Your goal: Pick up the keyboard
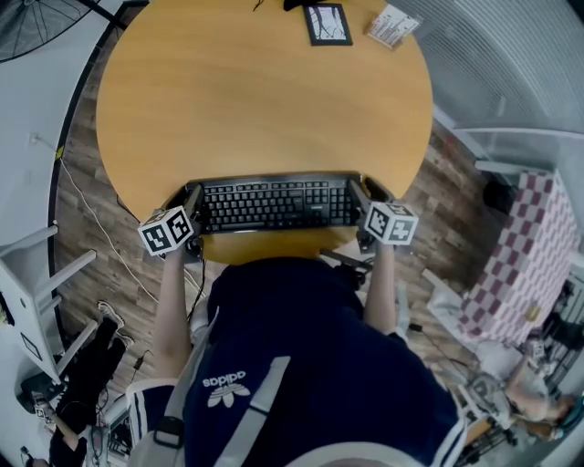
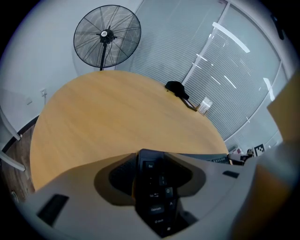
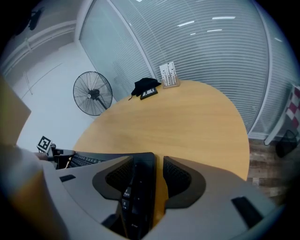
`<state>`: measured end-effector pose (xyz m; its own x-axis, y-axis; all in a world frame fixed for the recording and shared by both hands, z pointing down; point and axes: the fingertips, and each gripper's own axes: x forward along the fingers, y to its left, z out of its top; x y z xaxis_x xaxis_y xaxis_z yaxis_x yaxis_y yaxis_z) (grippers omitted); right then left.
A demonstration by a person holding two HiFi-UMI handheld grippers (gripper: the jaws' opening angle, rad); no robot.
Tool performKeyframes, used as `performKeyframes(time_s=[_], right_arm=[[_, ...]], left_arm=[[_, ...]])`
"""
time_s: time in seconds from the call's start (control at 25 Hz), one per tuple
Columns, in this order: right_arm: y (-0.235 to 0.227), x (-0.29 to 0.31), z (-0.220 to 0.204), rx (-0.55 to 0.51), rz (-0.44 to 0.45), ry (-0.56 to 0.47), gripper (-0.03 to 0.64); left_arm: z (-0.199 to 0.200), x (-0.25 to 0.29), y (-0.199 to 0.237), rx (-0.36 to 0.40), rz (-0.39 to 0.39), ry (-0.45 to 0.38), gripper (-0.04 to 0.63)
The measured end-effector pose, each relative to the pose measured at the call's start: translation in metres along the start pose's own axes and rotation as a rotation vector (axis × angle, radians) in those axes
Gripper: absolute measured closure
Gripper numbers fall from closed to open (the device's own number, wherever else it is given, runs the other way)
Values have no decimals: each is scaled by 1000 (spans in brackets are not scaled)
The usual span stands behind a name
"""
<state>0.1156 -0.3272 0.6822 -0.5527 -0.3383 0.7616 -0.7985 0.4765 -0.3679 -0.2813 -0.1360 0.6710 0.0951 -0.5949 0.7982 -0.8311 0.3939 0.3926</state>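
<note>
**Left gripper (image 1: 193,197) and right gripper (image 1: 360,193) stand spread at the two ends of the keyboard (image 1: 274,202)**

Largest in the scene is the round wooden table (image 1: 265,100), whose light top is mostly bare. A person in a dark blue top (image 1: 301,365) stands against its near edge, with one arm reaching forward on each side.

A standing fan (image 2: 107,35) is beyond the far side of the table, in front of a pale wall. To the person's right, off the table, hangs a pink-and-white checked cloth (image 1: 520,255).

The black keyboard lies lengthwise just inside the table's near rim, its keys facing up.

Each gripper has one short end of the keyboard between its jaws. The left gripper's jaws are wide apart, and a thin strip of table shows between one pad and the Esc-key end. The right gripper's jaws are equally wide, with bare tabletop showing between the keyboard's Enter-key end and the outer pad. Neither pair is clamped on the keyboard.

At the far rim lie a small dark picture frame (image 1: 328,24) and, just beside it, a smaller white card stand (image 1: 392,25).
</note>
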Motion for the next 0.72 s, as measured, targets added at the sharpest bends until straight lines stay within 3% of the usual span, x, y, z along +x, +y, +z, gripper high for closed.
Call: performKeyframes(time_s=[0.28, 0.72], right_arm=[[6, 7, -7, 170, 125, -6, 462], [10, 9, -6, 122, 112, -4, 462]], left_arm=[[0, 3, 0, -12, -22, 28, 431], [-1, 2, 2, -28, -24, 20, 431]])
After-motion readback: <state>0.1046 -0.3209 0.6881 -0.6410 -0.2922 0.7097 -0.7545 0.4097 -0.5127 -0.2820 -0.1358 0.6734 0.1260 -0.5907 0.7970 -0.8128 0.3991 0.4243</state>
